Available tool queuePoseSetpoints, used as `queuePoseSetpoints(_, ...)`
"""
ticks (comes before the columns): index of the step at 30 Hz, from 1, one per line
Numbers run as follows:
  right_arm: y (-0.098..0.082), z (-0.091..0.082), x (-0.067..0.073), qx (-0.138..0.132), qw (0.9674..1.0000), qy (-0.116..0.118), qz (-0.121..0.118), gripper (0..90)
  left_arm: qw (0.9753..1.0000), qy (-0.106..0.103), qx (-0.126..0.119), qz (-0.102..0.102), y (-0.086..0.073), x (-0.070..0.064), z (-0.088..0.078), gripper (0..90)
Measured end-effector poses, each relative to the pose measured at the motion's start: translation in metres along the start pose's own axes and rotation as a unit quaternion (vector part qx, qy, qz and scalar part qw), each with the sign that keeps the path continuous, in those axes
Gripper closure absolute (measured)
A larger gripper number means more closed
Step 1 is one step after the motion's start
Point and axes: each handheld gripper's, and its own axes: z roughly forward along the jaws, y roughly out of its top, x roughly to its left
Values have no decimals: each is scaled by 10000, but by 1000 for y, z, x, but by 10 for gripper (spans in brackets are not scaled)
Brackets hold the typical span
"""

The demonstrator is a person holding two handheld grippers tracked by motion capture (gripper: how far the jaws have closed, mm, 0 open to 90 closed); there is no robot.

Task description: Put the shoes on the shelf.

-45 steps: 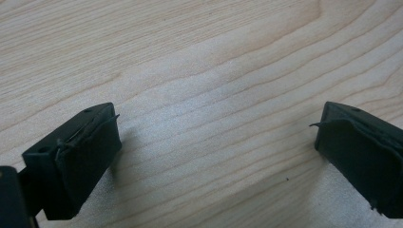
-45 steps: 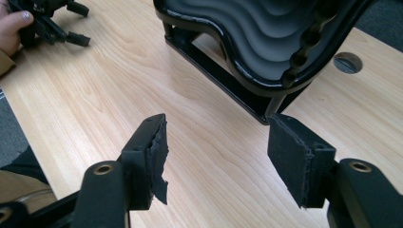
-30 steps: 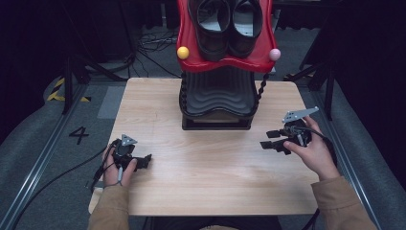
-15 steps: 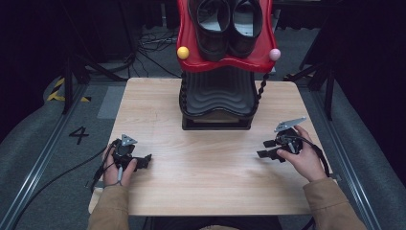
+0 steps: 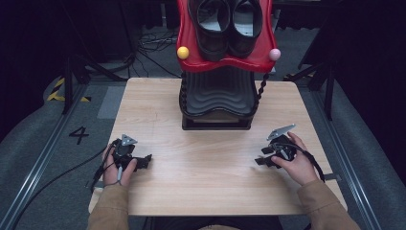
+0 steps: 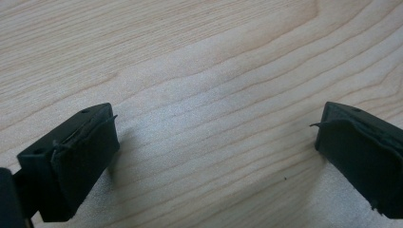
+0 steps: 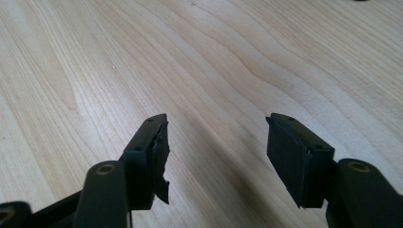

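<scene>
Free room and obstacles on the bench (image 5: 206,182).
The black ribbed stand (image 5: 218,98) at upper centre of the high view, topped by a red tray (image 5: 225,60) carrying black shoes (image 5: 230,21), blocks the far middle. Bare wood lies between the left gripper (image 5: 136,162) and right gripper (image 5: 268,155), and between each one's parted jaws; strips left and right of the stand are open.

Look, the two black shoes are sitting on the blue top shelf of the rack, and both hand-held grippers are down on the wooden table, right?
Nearly. The top shelf is red, not blue; the high view shows it. The rest holds: the two black shoes sit on it, and the left hand-held gripper and right hand-held gripper are down on the wooden table.
</scene>
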Motion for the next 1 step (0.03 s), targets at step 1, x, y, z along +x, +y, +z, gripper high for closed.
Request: queuePoseSetpoints(1,-1,1,0,12,10000,-16,-18,407,10000,-2,1,2,0,0,0,8)
